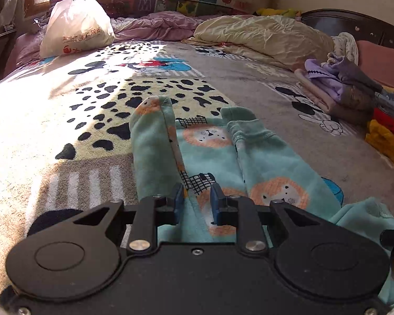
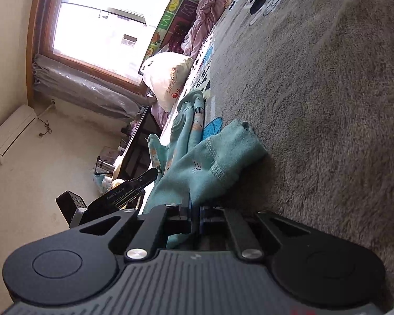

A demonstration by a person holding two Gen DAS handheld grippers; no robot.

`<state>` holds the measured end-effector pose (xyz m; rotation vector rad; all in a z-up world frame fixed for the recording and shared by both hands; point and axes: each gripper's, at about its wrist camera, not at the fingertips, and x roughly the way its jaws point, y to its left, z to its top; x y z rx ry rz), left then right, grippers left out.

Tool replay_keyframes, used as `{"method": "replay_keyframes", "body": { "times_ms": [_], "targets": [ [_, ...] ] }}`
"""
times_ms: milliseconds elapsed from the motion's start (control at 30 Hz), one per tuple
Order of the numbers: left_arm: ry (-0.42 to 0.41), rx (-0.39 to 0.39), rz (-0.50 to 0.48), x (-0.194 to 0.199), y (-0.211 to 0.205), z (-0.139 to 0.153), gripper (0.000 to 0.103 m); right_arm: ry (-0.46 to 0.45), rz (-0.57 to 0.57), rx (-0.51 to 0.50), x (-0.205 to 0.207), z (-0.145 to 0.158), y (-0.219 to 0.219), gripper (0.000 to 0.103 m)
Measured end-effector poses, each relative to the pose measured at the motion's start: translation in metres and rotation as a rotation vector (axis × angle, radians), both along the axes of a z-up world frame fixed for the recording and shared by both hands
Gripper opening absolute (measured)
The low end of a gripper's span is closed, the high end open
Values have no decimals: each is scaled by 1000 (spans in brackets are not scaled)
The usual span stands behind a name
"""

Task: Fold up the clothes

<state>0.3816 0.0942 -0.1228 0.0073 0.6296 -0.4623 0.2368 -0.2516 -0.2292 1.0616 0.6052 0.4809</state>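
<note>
My left gripper [image 1: 197, 197] is open, its blue pads [image 1: 178, 197] standing on either side of a ridge of the teal garment [image 1: 207, 147], low over the cloth but not pinching it. My right gripper [image 2: 195, 215] is closed on an edge of the same garment [image 2: 205, 162], and the fabric rises from between its pads and hangs loose toward the bed.

The garment is a small teal piece with lion faces. It lies on the patterned blanket [image 1: 65, 120] in front of me, with its two narrow parts pointing away. I think the step is to bring one side over the middle. To do it well, I should close the left pads on a single edge, not on a thick bunch, and then move both grippers together at the same height, so that the fold line stays straight. The fleece is soft and thick, so it can slip or drag the layer under it.

Around it, a pile of folded clothes [image 1: 338, 89] sits well apart on the right, next to some red and yellow cloth [image 1: 386, 136]. A white plastic bag [image 1: 76, 23] and a cream quilt [image 1: 262, 36] lie far back, near the window [image 2: 99, 26]. Nothing blocks the fold; only the rough blanket pile may hold the fabric.
</note>
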Motion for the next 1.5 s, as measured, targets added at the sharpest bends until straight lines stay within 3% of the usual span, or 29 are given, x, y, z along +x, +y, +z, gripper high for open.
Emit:
{"method": "replay_keyframes", "body": {
  "times_ms": [133, 300, 433, 600, 767, 967, 1033, 1167, 1267, 1367, 1500],
  "targets": [
    [-38, -43, 35, 17, 13, 10, 19, 2, 15, 20, 1, -1, -1, 8],
    [-23, -110, 74, 44, 24, 11, 19, 3, 21, 51, 0, -2, -4, 8],
    [22, 67, 84, 70, -4, -10, 17, 2, 25, 56, -1, -2, -6, 9],
    [15, 114, 80, 71, -15, -15, 17, -2, 28, 49, -2, -2, -4, 9],
    [-14, -56, 111, 68, 15, 1, 17, -5, 26, 40, 3, -1, -2, 9],
    [9, -107, 119, 82, 19, -7, 17, -8, 30, 47, 4, -1, -2, 10],
    [23, -84, 87, 83, 10, -10, 17, -8, 31, 50, 5, -1, -2, 10],
    [-28, 137, 40, 74, -22, -8, 22, -8, 34, 51, 5, -2, -2, 10],
    [-70, 247, 65, 70, -35, -15, 19, -9, 36, 56, 5, -2, -3, 10],
    [-95, 273, 72, 67, -38, -13, 7, -10, 36, 57, 5, -2, -3, 11],
    [-107, 238, 51, 63, -38, 0, 5, -10, 36, 57, 5, -3, -2, 11]
  ]
}}
